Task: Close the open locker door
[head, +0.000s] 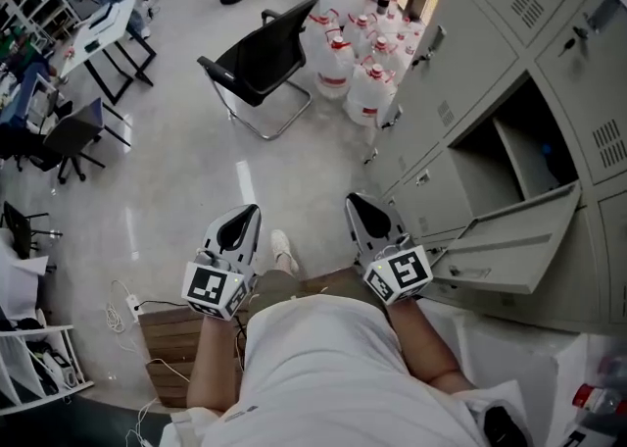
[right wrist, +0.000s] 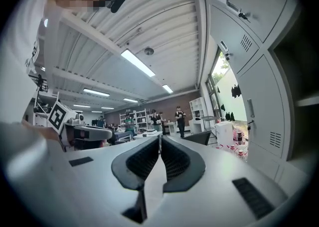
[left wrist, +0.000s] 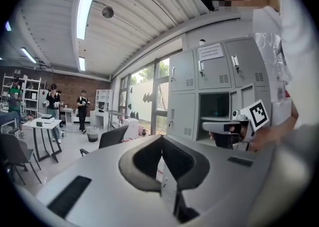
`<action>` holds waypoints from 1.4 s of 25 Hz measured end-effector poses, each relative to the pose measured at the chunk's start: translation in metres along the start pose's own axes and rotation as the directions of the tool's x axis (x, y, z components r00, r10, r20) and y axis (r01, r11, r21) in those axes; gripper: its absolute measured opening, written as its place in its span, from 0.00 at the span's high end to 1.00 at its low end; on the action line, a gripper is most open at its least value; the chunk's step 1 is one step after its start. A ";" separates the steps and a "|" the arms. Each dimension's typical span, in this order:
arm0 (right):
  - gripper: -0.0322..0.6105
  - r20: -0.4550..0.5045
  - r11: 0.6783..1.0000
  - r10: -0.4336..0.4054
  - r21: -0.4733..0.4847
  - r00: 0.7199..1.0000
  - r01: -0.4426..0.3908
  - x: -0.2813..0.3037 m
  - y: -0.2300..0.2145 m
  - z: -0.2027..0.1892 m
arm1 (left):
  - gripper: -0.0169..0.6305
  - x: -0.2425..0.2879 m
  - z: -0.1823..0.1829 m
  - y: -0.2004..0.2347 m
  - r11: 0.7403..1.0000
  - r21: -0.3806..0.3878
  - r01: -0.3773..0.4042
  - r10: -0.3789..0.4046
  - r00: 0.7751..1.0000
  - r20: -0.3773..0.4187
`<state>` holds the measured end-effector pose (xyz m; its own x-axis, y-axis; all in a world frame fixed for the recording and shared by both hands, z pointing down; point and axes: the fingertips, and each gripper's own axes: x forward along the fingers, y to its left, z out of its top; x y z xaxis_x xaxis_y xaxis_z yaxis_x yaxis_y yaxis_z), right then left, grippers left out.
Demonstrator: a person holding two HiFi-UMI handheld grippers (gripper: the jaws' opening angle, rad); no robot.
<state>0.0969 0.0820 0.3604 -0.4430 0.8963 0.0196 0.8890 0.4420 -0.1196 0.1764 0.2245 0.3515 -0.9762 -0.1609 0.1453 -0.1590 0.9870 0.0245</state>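
Observation:
The grey lockers (head: 549, 63) run along the right of the head view. One compartment (head: 505, 156) stands open, its grey door (head: 514, 239) swung out toward me. My right gripper (head: 355, 202) is shut and empty, held just left of the door's free edge without touching it. My left gripper (head: 249, 212) is also shut and empty, beside it over the floor. In the left gripper view the closed jaws (left wrist: 160, 140) point at the lockers, with the open compartment (left wrist: 215, 110) ahead. The right gripper view shows shut jaws (right wrist: 159, 139) and locker fronts (right wrist: 259, 101) at the right.
A black chair (head: 260, 58) and several white water jugs (head: 358, 68) stand ahead by the lockers. Desks (head: 98, 38) and office chairs fill the far left. Cables and a wooden board (head: 171, 337) lie by my feet. People stand at the room's far end (left wrist: 82, 109).

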 end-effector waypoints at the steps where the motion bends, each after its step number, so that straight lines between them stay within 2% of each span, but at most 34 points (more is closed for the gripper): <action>1: 0.91 -0.003 1.000 -0.006 0.000 1.000 0.006 0.008 -0.004 -0.005 | 0.97 0.006 -0.004 0.007 1.000 -0.003 0.003 -0.003 1.000 0.002; 5: 0.91 -0.002 1.000 -0.020 -0.024 1.000 0.020 0.055 -0.020 -0.024 | 0.97 0.034 -0.026 0.051 1.000 0.002 0.017 -0.017 1.000 0.022; 11: 0.91 -0.040 0.995 -0.045 -0.095 0.998 0.041 0.151 -0.030 -0.059 | 0.97 0.075 -0.058 0.142 0.998 0.018 0.064 -0.065 0.997 0.030; 16: 0.91 -0.041 0.990 -0.111 -0.092 0.993 0.106 0.204 -0.031 -0.059 | 0.97 0.102 -0.056 0.196 0.988 0.018 0.154 -0.155 0.988 0.023; 20: 0.91 -0.020 0.980 -0.186 -0.080 0.982 0.184 0.220 -0.044 -0.047 | 0.97 0.135 -0.049 0.210 0.969 0.019 0.248 -0.249 0.968 0.020; 25: 0.91 -0.020 0.947 -0.315 -0.072 0.949 0.313 0.205 -0.075 -0.049 | 0.97 0.182 -0.045 0.199 0.930 0.027 0.367 -0.368 0.930 0.019; 30: 0.91 -0.019 0.888 -0.459 -0.048 0.888 0.458 0.164 -0.117 -0.052 | 0.97 0.226 -0.039 0.165 0.875 0.042 0.482 -0.483 0.876 0.003; 33: 0.91 -0.015 0.849 -0.528 -0.039 0.849 0.528 0.138 -0.138 -0.051 | 0.97 0.253 -0.038 0.136 0.835 0.051 0.547 -0.548 0.837 -0.012; 35: 0.91 -0.013 0.821 -0.571 -0.032 0.821 0.570 0.118 -0.153 -0.051 | 0.97 0.271 -0.037 0.111 0.801 0.057 0.596 -0.596 0.803 -0.023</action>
<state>-0.0852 0.1219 0.4317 -0.8695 0.4844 0.0968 0.4812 0.8749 -0.0550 -0.1005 0.2905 0.4303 -0.6856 -0.7173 0.1245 -0.7176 0.6946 0.0501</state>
